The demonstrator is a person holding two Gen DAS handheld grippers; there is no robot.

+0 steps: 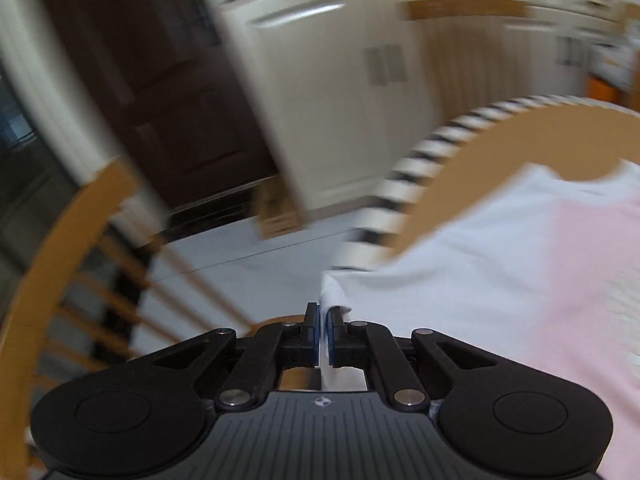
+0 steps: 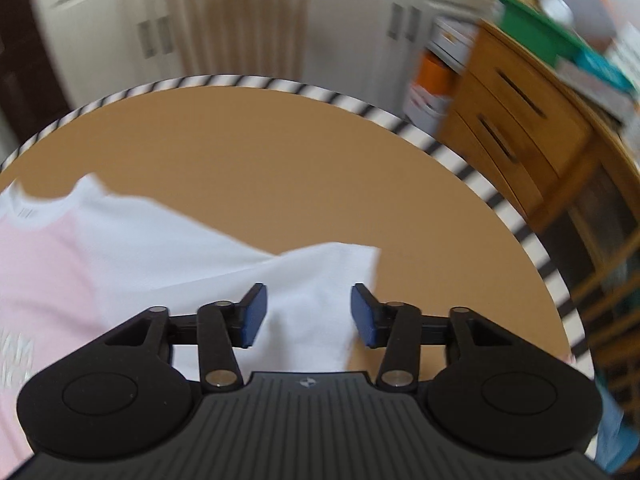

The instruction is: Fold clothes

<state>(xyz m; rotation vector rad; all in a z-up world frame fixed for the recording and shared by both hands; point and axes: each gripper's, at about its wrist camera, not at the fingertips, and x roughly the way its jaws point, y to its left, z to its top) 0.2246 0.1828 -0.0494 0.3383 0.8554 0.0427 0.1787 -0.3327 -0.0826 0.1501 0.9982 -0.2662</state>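
Observation:
A T-shirt with a pink body and white sleeves (image 1: 500, 248) lies on a round brown table (image 1: 500, 140). My left gripper (image 1: 323, 320) is shut on the white edge of its left sleeve, near the table's left rim. In the right wrist view the shirt (image 2: 160, 240) spreads to the left, neckline toward the far side. My right gripper (image 2: 306, 312) is open just above the white right sleeve (image 2: 320, 280), with a finger on each side of it. Both views are motion-blurred.
The table has a black-and-white striped rim (image 2: 520, 232). A wooden chair back (image 1: 80, 248) stands to the left. White cabinet doors (image 1: 320, 100) and a dark door (image 1: 160, 80) lie beyond. A wooden drawer unit (image 2: 520, 120) stands at the right.

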